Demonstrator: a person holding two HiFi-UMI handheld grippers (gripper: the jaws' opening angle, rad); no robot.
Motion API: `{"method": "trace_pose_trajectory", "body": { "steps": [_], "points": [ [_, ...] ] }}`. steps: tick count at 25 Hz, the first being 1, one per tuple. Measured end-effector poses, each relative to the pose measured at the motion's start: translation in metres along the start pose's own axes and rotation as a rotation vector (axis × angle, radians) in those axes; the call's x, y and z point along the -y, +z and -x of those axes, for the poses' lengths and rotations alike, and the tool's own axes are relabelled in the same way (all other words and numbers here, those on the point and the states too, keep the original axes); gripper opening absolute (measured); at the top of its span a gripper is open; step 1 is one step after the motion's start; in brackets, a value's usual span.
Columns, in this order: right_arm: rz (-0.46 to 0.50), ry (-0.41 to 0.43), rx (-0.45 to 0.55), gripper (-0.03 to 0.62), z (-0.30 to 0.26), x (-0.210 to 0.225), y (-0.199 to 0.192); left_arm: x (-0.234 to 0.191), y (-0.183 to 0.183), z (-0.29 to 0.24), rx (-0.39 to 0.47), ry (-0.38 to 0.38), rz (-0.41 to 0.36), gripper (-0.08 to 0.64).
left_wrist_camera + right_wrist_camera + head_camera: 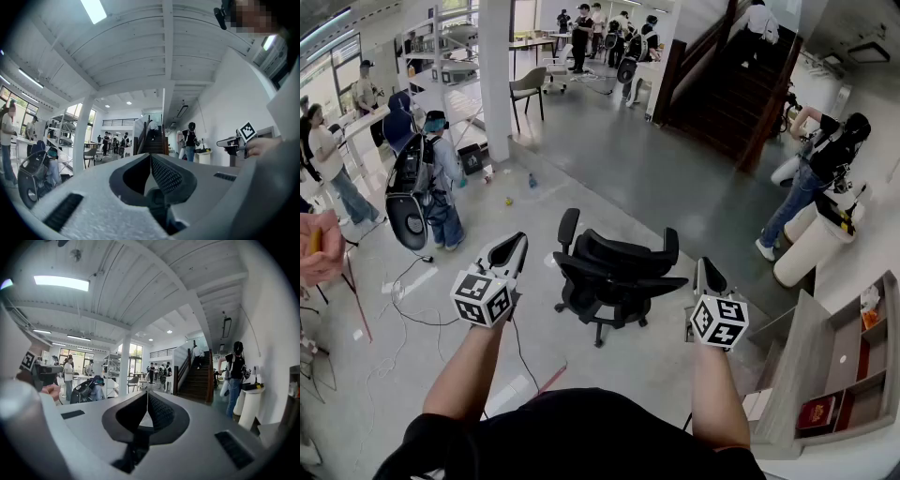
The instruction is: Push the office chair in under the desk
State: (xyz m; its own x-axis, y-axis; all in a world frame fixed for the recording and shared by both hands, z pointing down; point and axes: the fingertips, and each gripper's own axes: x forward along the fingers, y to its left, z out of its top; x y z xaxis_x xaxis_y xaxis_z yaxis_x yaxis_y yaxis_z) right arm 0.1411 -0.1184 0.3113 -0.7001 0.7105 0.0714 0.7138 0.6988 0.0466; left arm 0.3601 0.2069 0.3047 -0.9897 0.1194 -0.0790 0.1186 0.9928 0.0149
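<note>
The left tongs (514, 247) and the right tongs (710, 277) are held forward at similar height, well apart. In the left gripper view, the left tongs (151, 157) are pressed together with nothing between them. In the right gripper view, the right tongs (147, 395) are likewise pressed together and empty. The black office chair (614, 270) stands on the grey floor (694, 202) beyond and between the two tongs, touching neither. The bench (803, 354), with shelving beside it, stands at the right, apart from the chair. Several people stand in the background.
</note>
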Motion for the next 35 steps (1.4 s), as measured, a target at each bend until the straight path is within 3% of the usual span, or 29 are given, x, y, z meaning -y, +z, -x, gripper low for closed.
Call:
{"method": "trace_pose_trajectory", "body": {
  "steps": [14, 20, 24, 35],
  "points": [
    [-0.024, 0.047, -0.002, 0.011, 0.001, 0.034, -0.008, 0.041, -0.018, -0.023, -0.038, -0.005, 0.011, 0.020],
    [0.025, 0.141, -0.020, 0.011, -0.001, 0.041, -0.019, 0.063, -0.023, -0.031, -0.039, 0.026, 0.007, 0.021],
    [0.027, 0.168, -0.016, 0.011, 0.000, 0.053, -0.022, 0.077, -0.021, -0.031, -0.015, 0.051, 0.017, 0.020],
    [-0.001, 0.212, -0.031, 0.011, -0.013, 0.068, -0.034, 0.090, -0.029, -0.039, -0.053, 0.087, 0.004, 0.020]
  ]
}}
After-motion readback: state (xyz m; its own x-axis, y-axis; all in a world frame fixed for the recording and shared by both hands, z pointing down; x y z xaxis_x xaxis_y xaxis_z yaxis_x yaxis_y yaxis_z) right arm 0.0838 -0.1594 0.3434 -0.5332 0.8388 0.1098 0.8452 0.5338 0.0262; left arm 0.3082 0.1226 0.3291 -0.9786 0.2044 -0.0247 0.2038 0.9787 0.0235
